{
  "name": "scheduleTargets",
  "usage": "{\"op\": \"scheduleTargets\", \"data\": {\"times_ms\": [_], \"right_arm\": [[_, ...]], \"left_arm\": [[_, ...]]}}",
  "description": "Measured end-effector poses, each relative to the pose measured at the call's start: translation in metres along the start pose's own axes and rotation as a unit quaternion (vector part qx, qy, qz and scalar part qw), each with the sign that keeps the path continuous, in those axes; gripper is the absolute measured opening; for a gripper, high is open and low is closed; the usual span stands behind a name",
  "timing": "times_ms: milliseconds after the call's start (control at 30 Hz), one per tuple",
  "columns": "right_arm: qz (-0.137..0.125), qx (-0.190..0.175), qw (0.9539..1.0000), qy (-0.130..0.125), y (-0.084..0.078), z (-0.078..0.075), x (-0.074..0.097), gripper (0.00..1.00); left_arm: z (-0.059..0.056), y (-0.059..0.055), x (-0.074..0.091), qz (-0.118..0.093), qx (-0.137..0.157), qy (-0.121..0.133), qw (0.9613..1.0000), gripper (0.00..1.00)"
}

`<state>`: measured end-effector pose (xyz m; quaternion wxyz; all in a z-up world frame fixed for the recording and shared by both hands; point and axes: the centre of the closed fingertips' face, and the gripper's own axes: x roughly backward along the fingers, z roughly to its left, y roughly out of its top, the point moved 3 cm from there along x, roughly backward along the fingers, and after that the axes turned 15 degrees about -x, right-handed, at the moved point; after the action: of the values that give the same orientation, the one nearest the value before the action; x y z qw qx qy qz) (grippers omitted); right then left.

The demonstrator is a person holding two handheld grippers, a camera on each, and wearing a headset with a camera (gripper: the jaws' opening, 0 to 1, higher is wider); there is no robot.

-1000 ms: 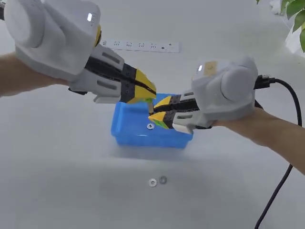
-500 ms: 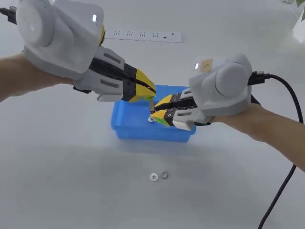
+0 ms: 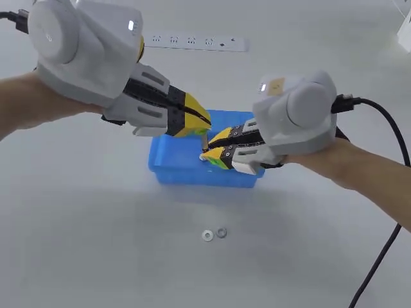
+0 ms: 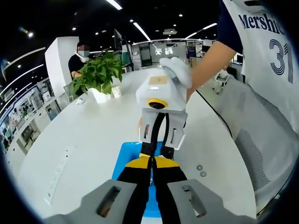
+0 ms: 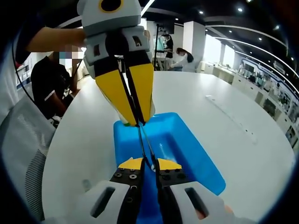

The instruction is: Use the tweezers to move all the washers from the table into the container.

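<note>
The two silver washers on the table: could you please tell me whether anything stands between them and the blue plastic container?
Nothing visible does. Only bare white table lies between the two silver washers and the near wall of the blue plastic container. The left tool and right tool meet on the metal tweezers above the container.

White table, plain, matte. Blue container at frame centre, flat on tabletop. 2 washers lower centre, just beside each other, near container but apart from it. White power strip along top edge, well apart from container. Left gripper view: potted plant upper left, on same table.
</note>
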<state>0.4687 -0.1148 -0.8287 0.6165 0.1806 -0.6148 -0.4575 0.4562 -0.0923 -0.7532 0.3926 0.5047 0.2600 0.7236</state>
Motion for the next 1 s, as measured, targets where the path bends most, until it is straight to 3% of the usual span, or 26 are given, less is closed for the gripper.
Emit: {"op": "scheduleTargets", "data": {"times_ms": [133, 500, 633, 1000], "right_arm": [[0.0, -0.008, 1.0, 0.001, 0.0, 0.0, 0.0, 0.08], [-0.01, -0.006, 0.9999, -0.002, 0.005, 0.006, 0.0, 0.1], [-0.015, 0.004, 0.9999, -0.004, 0.01, 0.009, 0.002, 0.11], [-0.04, 0.033, 0.9987, 0.004, 0.032, 0.031, 0.016, 0.15]], "left_arm": [[-0.003, -0.005, 0.0, 0.009, 0.002, -0.003, 1.0, 0.05], [-0.003, 0.004, -0.001, 0.009, -0.004, 0.002, 1.0, 0.05], [-0.002, 0.01, 0.003, 0.004, -0.005, 0.004, 1.0, 0.05], [-0.006, 0.038, 0.023, -0.018, -0.027, 0.004, 0.9995, 0.05]]}}
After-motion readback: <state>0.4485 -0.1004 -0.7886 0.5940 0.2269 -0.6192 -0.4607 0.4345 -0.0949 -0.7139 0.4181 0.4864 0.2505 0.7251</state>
